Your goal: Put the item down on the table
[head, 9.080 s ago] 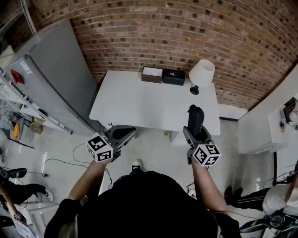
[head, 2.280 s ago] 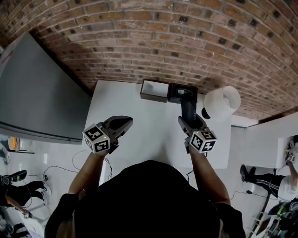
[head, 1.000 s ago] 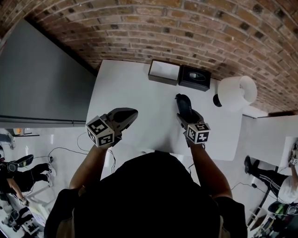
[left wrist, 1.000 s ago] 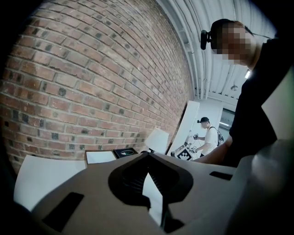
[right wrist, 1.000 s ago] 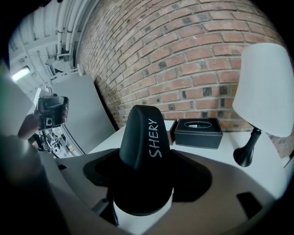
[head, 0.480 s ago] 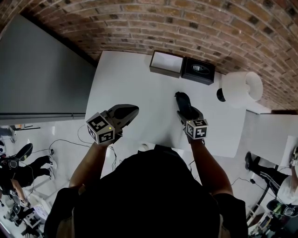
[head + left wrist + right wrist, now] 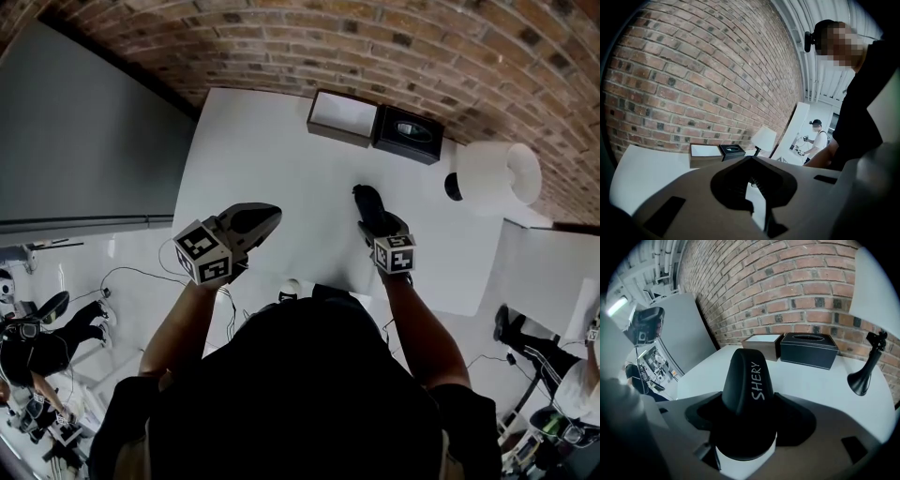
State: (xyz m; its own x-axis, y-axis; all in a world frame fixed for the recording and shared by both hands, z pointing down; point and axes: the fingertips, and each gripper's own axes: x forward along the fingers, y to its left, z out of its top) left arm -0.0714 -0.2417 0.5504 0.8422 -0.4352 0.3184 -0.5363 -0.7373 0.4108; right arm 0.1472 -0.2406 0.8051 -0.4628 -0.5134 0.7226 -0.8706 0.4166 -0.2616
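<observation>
Black case (image 7: 747, 394), clamped in my right tool (image 7: 372, 212) over the tabletop (image 7: 272, 159), could topple if I release it tilted; my left tool (image 7: 262, 217) is closed, empty

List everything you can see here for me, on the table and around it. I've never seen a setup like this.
table: one, white, against the wall
brown box: one, white top, table's far edge
tissue box: one, black, touching the brown box's right side
lamp: one, white shade, black stand, table's far right corner
black case: one, lettered SHERY, over the table's near part
brick wall: one, red-brown, behind the table
grey cabinet: one, left of the table
bystanders: at least two, on the floor at the left and right edges
left gripper: grey, shut, empty, at the table's near left edge
right gripper: grey, shut on the black case
</observation>
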